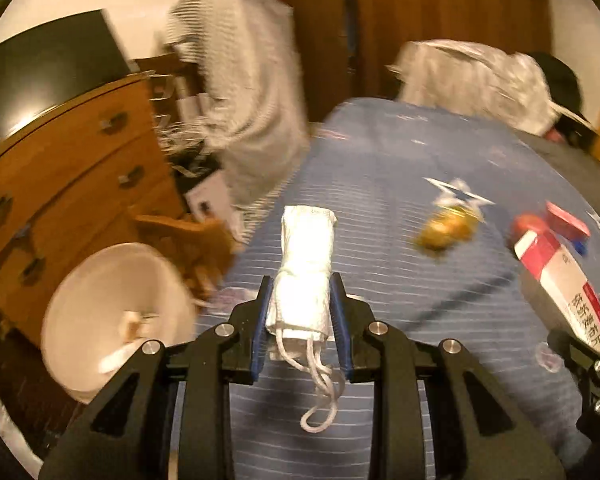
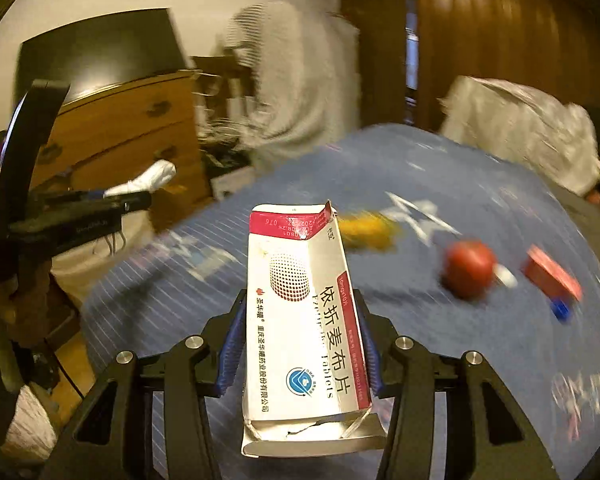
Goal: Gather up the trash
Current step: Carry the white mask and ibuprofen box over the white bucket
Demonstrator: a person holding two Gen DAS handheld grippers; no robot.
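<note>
My left gripper (image 1: 302, 292) is shut on a rolled white face mask (image 1: 306, 264) whose ear loops hang down, held above the blue bed cover. It also shows at the left of the right wrist view (image 2: 140, 196). My right gripper (image 2: 300, 312) is shut on a white and red tablet box (image 2: 304, 320), also seen at the right edge of the left wrist view (image 1: 564, 284). A white bin (image 1: 116, 320) with scraps inside stands on the floor left of the bed. A yellow wrapper (image 1: 446, 230), a red ball-like object (image 2: 468, 272) and a small red box (image 2: 552, 276) lie on the bed.
The bed has a blue striped cover (image 1: 380, 184). A wooden dresser (image 1: 68, 168) stands at the left with a dark screen on top. White clothing hangs at the back (image 1: 252, 92). A white bundle (image 1: 476, 80) lies at the bed's far end.
</note>
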